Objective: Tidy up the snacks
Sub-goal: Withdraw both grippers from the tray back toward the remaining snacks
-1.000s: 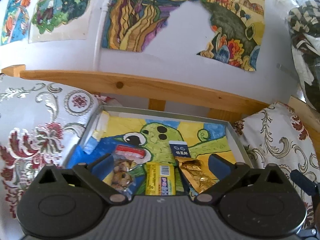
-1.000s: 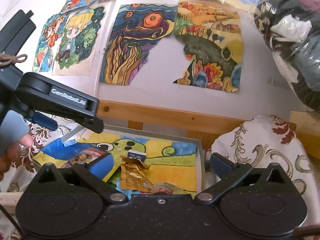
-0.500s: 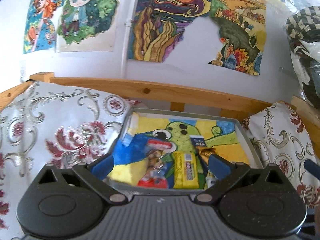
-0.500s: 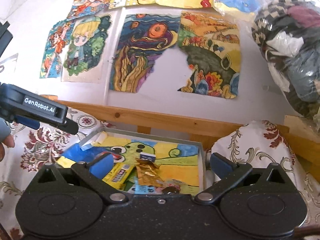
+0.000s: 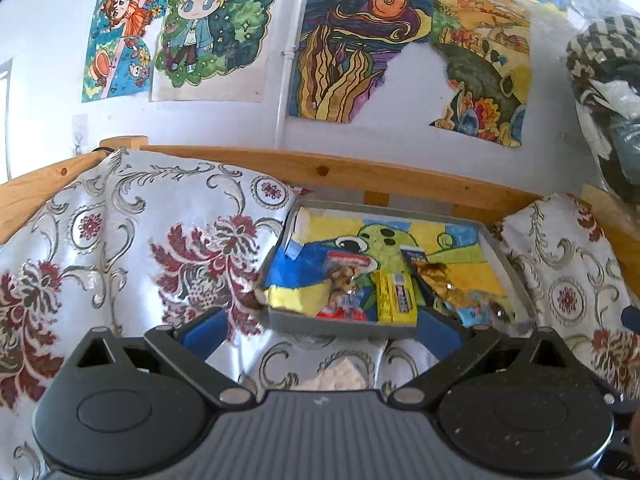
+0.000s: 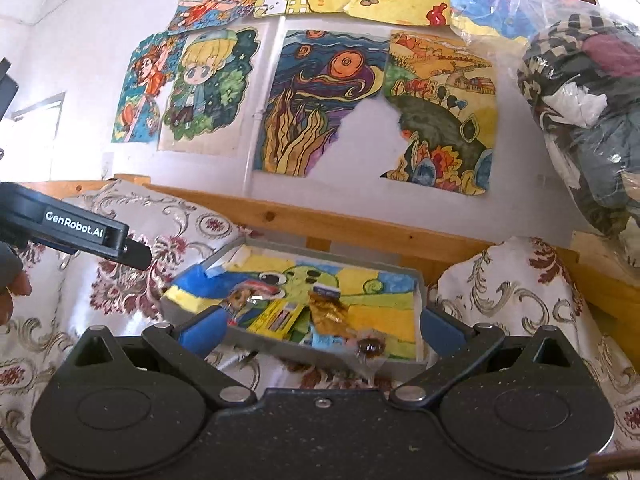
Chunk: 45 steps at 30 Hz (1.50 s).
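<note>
Grey tray [image 5: 340, 326] sits on the patterned cloth [image 5: 152, 248], w/ a wooden rail [image 5: 360, 176] just behind it and the wall of drawings [image 5: 348, 48] above that. Tray is lined w/ a green-creature drawing and all snacks lie inside it: red-topped clear pack [image 5: 344, 280] toward the tray's left, yellow bar [image 5: 394, 298] just right of it at the tray's front edge, gold wrapper [image 5: 440, 280] w/ a dark blue header next over, and a light blue packet [image 5: 476, 312] in the tray's front right corner. Left gripper [image 5: 320, 330] is spread wide, nothing between its blue pads, held just short of the tray's front wall. Right gripper [image 6: 320, 330] is likewise spread and empty, fingers either side of the tray's near wall [image 6: 280, 346] in its view. From the right cam the left tool's black body shows off to the tray's left, apart from it, w/ part of a hand [image 6: 10, 284] at the frame edge.
</note>
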Tool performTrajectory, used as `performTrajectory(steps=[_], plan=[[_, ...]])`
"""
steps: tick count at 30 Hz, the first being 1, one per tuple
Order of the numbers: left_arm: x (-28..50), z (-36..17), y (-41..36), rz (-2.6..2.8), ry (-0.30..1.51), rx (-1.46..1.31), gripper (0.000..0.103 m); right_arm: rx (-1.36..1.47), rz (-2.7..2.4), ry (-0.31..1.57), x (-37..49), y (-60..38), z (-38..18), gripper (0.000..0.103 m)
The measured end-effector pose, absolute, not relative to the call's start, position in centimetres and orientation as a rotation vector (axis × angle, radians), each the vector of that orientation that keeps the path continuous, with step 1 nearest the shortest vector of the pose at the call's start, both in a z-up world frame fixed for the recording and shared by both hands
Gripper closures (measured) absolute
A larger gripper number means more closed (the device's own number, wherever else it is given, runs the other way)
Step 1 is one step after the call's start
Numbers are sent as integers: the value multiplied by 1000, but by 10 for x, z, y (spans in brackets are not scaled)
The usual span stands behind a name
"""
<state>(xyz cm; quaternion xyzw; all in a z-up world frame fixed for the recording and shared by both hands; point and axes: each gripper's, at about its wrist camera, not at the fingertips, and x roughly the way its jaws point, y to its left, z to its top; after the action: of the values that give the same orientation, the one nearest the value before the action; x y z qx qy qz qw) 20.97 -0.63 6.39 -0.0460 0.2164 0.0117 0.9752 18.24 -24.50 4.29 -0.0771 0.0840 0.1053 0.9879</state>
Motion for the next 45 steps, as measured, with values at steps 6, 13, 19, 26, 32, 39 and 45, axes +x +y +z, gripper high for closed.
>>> performTrajectory(steps=[6,13,19,26,32,39,45], plan=[[181,47,-3,8,476,-62,1,-154,233,210,158,-246,36,1],[165,33,0,-3,545,-21,1,-183,285,273,134,-241,28,1],[158,23,2,-8,580,-7,1,-194,328,349,120,-235,16,1],[154,7,-2,-10,651,41,1,-194,359,453,129,-228,-5,1],[153,-2,-1,0,695,69,1,-204,374,507,139,-219,-20,1],[155,-9,2,11,727,90,1,-214,403,517,141,-213,-23,1],[157,-12,5,15,747,114,1,-207,410,525,145,-212,-26,1]])
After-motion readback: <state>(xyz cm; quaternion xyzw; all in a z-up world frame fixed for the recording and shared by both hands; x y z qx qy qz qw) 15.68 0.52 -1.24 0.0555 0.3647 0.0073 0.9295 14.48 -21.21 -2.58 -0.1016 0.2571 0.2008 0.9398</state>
